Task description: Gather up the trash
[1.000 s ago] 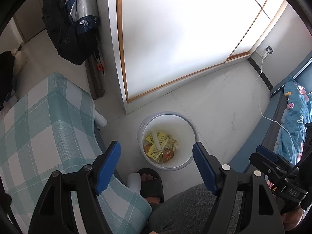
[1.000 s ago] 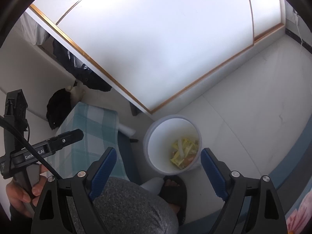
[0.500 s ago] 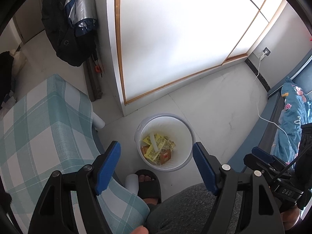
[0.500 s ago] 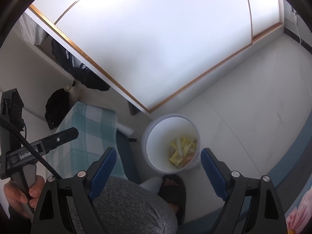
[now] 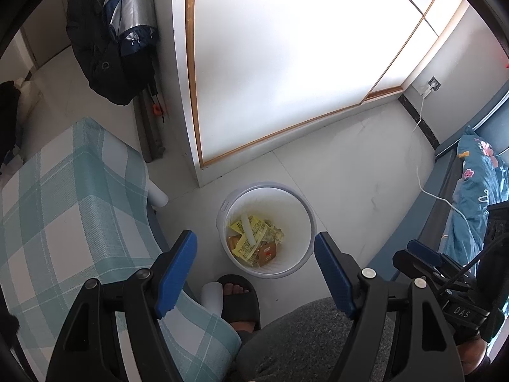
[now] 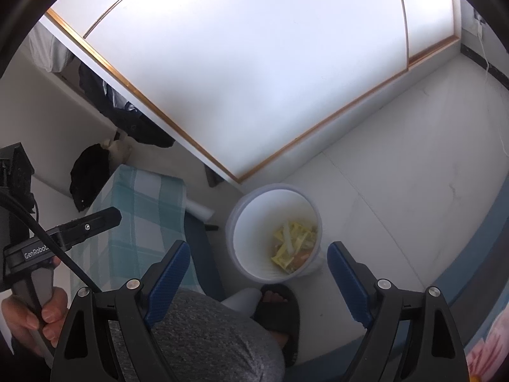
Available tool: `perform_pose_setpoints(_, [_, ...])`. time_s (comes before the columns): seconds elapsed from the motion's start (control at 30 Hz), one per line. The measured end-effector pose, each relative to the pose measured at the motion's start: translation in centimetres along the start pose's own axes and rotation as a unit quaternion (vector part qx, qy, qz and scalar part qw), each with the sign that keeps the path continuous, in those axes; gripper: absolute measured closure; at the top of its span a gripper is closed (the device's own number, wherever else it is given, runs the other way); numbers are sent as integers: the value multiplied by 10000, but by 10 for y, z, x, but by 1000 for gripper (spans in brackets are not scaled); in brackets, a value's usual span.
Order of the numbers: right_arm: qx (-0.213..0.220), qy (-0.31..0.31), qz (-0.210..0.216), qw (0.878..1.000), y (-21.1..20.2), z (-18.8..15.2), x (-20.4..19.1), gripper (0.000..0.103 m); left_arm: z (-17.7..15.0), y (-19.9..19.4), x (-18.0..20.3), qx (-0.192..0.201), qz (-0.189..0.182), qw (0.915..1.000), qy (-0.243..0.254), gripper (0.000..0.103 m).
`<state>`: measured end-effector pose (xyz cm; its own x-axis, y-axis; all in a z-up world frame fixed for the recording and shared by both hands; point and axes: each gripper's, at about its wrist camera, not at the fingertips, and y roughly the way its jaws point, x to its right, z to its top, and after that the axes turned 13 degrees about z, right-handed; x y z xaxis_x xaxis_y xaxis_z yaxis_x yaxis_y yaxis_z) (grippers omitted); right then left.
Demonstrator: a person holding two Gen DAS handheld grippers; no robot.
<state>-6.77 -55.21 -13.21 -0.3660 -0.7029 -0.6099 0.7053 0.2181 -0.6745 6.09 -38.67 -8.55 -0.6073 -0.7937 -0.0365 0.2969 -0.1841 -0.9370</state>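
Note:
A white round trash bin (image 5: 302, 210) stands on the pale floor, also in the right wrist view (image 6: 248, 222). Yellow and orange wrappers (image 5: 254, 238) lie at its bottom, also seen in the right wrist view (image 6: 292, 245). My left gripper (image 5: 254, 267) is open and empty, held high above the bin. My right gripper (image 6: 259, 273) is open and empty, also high above the bin. Each gripper shows in the other's view, the right one (image 5: 445, 273) at the right edge and the left one (image 6: 63, 232) at the left edge.
A table with a teal checked cloth (image 5: 63, 210) stands left of the bin. My knee in grey trousers (image 5: 311, 340) and a foot in a black slipper (image 5: 238, 299) are just below it. A white sliding door (image 5: 286, 57) is behind; a bed with a blue floral cover (image 5: 477, 184) is at the right.
Both views have shifted slightly; the bin sits a little lower and more central in the left wrist view. Both grippers stay open and empty.

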Motion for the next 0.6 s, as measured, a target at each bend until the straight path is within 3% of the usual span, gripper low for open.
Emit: perform_pose_setpoints(0.6, [27,63,-4,10000,0,-1,6,15,-1,3,1,-16,49,10000,-39,30])
